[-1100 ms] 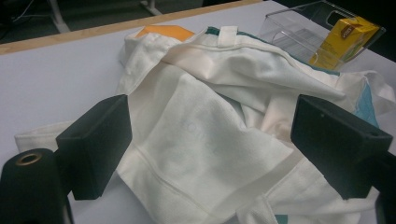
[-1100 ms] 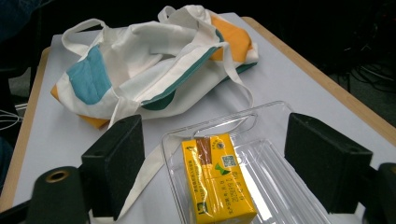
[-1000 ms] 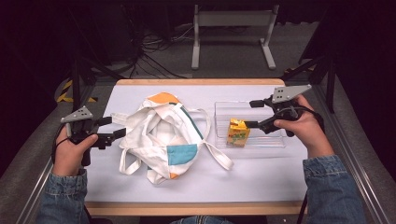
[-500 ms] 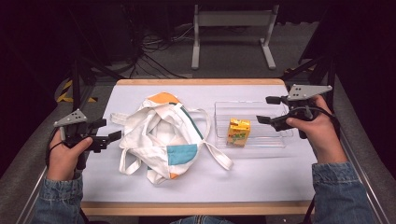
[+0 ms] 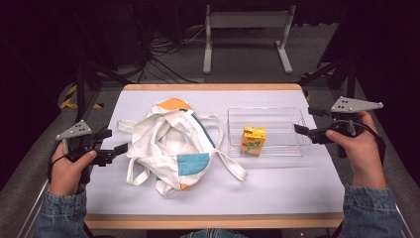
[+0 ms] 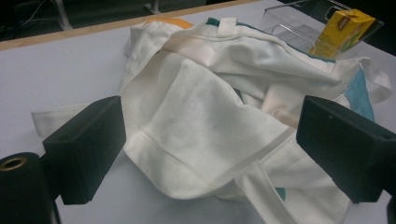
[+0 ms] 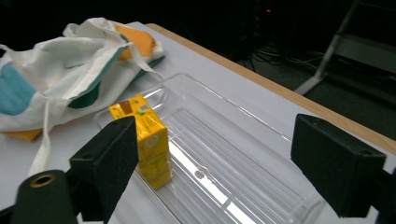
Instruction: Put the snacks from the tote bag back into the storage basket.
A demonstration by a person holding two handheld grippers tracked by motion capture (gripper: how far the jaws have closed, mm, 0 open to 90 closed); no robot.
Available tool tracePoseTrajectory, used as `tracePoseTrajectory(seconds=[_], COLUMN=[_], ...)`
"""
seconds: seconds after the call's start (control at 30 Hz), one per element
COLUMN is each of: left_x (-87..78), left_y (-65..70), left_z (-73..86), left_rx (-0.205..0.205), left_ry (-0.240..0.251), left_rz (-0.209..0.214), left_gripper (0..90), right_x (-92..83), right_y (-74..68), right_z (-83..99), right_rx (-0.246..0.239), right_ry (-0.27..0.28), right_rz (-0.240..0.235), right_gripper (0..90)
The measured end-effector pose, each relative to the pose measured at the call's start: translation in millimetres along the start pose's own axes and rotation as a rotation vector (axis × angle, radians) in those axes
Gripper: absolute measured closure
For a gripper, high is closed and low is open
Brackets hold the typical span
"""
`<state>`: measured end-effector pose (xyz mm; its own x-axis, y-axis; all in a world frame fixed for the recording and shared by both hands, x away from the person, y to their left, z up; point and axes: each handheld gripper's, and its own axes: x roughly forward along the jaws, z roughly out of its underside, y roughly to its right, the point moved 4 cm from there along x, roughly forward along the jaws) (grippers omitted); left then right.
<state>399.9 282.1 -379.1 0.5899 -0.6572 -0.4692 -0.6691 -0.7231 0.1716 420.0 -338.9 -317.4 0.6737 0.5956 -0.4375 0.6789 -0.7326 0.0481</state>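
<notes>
Right gripper (image 5: pixel 303 132) has backed off toward the right edge of the clear plastic tray (image 5: pixel 287 116). A second ago its tips sat right by the small yellow juice carton (image 5: pixel 253 140); now they hover at the tray's right end with bare ribbed plastic between them and the carton. Its jaws have just been opening wider and stand well spread, with nothing between the pads (the right gripper view shows the carton off beyond the left jaw, not inside the gap).

That carton stands upright in the left part of the tray, untouched. My read: it's been set down in the tray and let go, so that bit of the job looks finished.

Left gripper (image 5: pixel 120 151) hasn't really budged. It sits at the left side of the table, jaws spread and empty, tips just beside the crumpled white cloth tote bag with teal and orange patches (image 5: pixel 171 144). In the left gripper view the bag (image 6: pixel 205 116) lies between and beyond the two pads, not pinched.

The bag lies slumped in the middle of the white table (image 5: pixel 287 183), one strap trailing toward the tray.
</notes>
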Motion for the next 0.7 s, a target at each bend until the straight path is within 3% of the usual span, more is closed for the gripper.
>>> tracePoseTrajectory(seconds=[0.23, 0.37, 0.43, 0.57, 0.7], left_x=[-0.9, -0.6, -0.1, 0.4, 1.7], left_y=[-2.3, -5.9, -8.7, -13.9, -16.1], left_z=[8.6, 20.8, 30.7, 43.5, 46.0], left_rx=[0.002, -0.018, -0.031, -0.058, -0.051], left_ry=[0.010, 0.033, 0.036, 0.049, 0.056], left_rz=[0.010, -0.012, -0.025, -0.024, -0.021], left_gripper=[7.0, 4.6, 4.1, 3.7, 3.6], right_x=[-3.2, -5.3, -3.1, 0.1, 6.8], right_y=[2.0, 5.1, 7.6, 11.7, 18.3], right_z=[22.4, 37.9, 46.4, 58.9, 75.8], right_rx=[0.036, 0.063, 0.073, 0.087, 0.102], right_ry=[0.044, 0.086, 0.053, 0.037, -0.052], right_rz=[0.031, 0.054, 0.052, 0.082, 0.119], right_gripper=[7.2, 5.0, 3.5, 1.6, 1.0])
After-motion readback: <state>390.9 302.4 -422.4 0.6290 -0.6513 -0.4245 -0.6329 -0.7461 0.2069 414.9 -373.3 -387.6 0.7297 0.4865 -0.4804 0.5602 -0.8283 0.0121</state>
